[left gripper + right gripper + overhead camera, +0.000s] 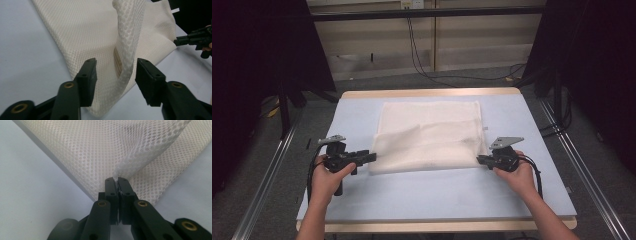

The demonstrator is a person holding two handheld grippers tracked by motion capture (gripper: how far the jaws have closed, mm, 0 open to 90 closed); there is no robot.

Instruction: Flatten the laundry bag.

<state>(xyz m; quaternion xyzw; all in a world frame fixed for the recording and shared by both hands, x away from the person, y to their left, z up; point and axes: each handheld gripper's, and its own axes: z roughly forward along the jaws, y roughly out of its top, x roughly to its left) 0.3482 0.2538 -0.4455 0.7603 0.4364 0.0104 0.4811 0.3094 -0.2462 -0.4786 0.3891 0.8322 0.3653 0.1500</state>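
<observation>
A white mesh cloth lies folded on the pale blue table top. At the cloth's near left corner, my left gripper has its jaws apart. In the left gripper view a raised fold of the cloth stands between them, and the pads of the left gripper do not press on it. My right gripper is at the near right corner. In the right gripper view, the right gripper is shut on a pinch of the mesh cloth, which lifts slightly there.
A wooden edge frames the table at the far side. Black curtains and stands flank both sides, and cables trail on the floor behind. Bare table surface runs along the near edge between my hands. The right gripper shows far off in the left gripper view.
</observation>
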